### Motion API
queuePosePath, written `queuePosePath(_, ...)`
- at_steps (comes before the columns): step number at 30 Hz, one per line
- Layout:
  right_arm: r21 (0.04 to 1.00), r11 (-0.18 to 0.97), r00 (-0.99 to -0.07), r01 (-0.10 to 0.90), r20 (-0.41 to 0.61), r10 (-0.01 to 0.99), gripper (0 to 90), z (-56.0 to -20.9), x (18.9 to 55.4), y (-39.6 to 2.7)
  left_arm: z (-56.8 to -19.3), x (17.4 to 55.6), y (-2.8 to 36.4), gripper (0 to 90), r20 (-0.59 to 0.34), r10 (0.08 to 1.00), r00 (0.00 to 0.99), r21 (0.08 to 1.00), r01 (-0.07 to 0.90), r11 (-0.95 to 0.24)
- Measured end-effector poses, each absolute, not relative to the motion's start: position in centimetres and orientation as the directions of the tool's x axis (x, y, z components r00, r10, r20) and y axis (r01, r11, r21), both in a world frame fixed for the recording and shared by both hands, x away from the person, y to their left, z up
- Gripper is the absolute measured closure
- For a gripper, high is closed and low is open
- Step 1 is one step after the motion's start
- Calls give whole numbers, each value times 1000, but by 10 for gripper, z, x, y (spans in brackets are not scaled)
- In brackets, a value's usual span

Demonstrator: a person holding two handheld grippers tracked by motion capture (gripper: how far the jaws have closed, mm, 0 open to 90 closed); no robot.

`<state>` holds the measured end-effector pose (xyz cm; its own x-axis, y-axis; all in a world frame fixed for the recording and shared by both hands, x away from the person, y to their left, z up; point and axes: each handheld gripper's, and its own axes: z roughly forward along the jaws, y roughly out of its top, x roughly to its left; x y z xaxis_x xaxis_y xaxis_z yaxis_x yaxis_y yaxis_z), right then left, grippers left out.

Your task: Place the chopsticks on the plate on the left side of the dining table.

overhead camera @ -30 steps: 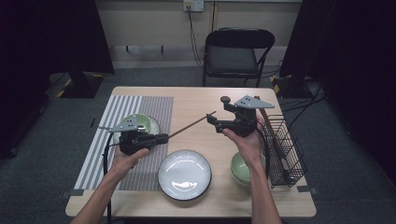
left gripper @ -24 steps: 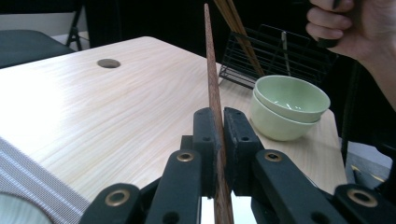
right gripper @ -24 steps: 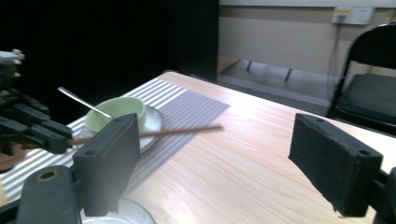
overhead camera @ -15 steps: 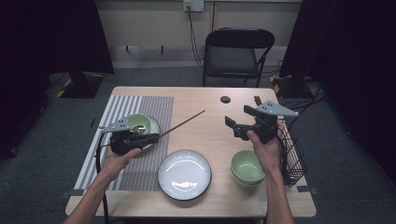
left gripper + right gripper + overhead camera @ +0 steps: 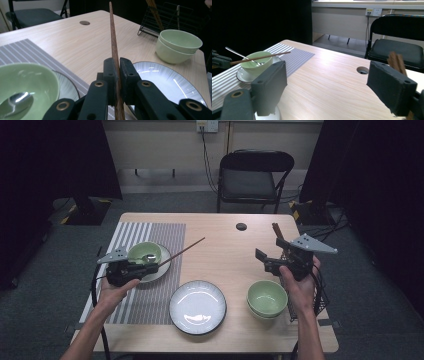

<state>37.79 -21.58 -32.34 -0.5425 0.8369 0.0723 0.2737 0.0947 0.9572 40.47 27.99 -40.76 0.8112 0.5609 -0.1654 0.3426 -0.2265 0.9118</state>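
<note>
One brown chopstick sits clamped between the left gripper's fingers, slanting out over the striped placemat toward the bench middle. Beside it a green bowl holds a spoon. Farther right, the right gripper hovers with fingers wide, nothing between them, near the wire rack.

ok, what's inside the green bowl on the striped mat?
A metal spoon lies inside the green bowl, handle leaning over the rim. The near wall hides the bottom of the bowl in the right gripper view. The bowl sits on a saucer.
</note>
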Motion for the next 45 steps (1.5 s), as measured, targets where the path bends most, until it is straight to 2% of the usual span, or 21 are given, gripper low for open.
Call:
queuePosePath(5,956,88,-536,280,79,841,155,-328,372,-227,-415,404,289,842,-193,576,795,905,371,-209)
queuePosePath(10,956,75,-513,283,85,854,156,-330,371,-237,-419,401,291,842,-174,601,780,895,380,-234)
queuePosePath(15,956,66,-492,285,87,866,156,-332,368,-245,-430,400,300,842,-215,622,753,883,422,-206)
queuePosePath(45,947,79,-492,310,89,866,157,-339,371,-233,-457,402,322,842,-204,666,718,853,464,-239)
